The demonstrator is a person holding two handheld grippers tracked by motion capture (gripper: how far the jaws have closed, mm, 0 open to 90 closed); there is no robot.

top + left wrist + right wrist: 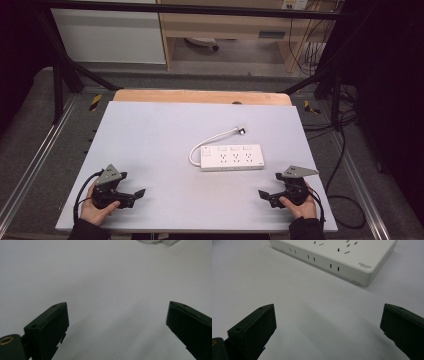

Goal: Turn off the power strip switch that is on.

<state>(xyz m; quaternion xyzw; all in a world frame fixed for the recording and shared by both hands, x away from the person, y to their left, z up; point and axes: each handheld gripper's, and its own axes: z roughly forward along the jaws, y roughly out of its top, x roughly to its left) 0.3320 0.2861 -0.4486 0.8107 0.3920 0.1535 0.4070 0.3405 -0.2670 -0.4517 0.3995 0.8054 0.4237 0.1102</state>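
We see a white power strip lying flat on the grey counter. Its white cord curls away, ending in a plug.

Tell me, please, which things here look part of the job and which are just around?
Likely in play:
power strip
its cord and plug
left hand-held gripper, open
right hand-held gripper, open

Just around:
floor cables
wooden shelving

Lighting's pretty flat and dim-ish overhead stuff, the pale table is evenly lit while the room edges drop to near black, shadows under both sets of jaws are soft, and all three pictures look a bit soft and low-res.
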